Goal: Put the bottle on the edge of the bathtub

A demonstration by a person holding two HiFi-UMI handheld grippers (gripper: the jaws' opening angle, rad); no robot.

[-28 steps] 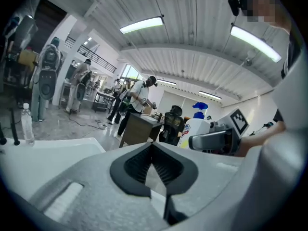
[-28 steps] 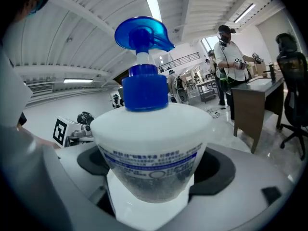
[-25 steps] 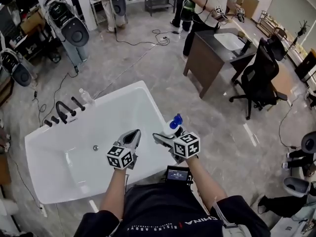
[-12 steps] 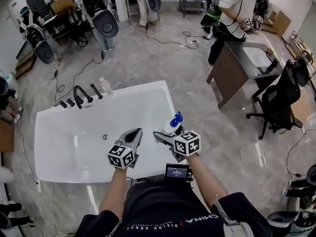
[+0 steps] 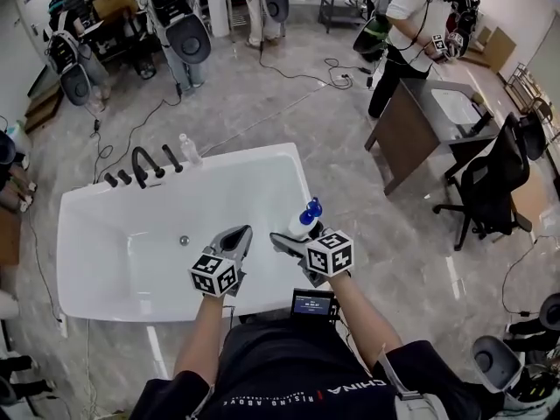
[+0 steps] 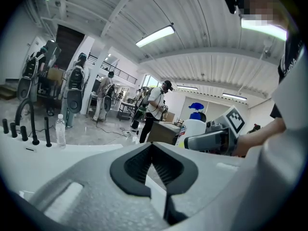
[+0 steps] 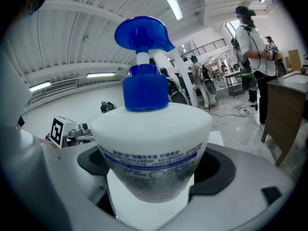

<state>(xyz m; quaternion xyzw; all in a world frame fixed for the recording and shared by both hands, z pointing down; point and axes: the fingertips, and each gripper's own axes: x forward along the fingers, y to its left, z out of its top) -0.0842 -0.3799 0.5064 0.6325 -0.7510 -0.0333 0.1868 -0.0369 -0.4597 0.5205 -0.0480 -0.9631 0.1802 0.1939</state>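
Observation:
A white pump bottle (image 5: 304, 220) with a blue pump head is held upright by my right gripper (image 5: 299, 235), over the right rim of the white bathtub (image 5: 293, 173) near its front corner. In the right gripper view the bottle (image 7: 151, 143) fills the space between both jaws, which are shut on its body. Whether its base touches the rim I cannot tell. My left gripper (image 5: 237, 234) hovers over the tub's front part, just left of the bottle, jaws shut and empty (image 6: 153, 150). From there the bottle (image 6: 194, 128) shows to the right.
A clear water bottle (image 5: 185, 150) and black faucet fittings (image 5: 140, 166) stand on the tub's back rim, and the drain (image 5: 184, 241) is in the basin. A dark desk (image 5: 411, 125), an office chair (image 5: 494, 178) and a person (image 5: 407, 20) are off to the right.
The head view has swung, so the tub sits more to the right and squarer in the picture. Both grippers and the bottle keep their places over the tub's right front corner.

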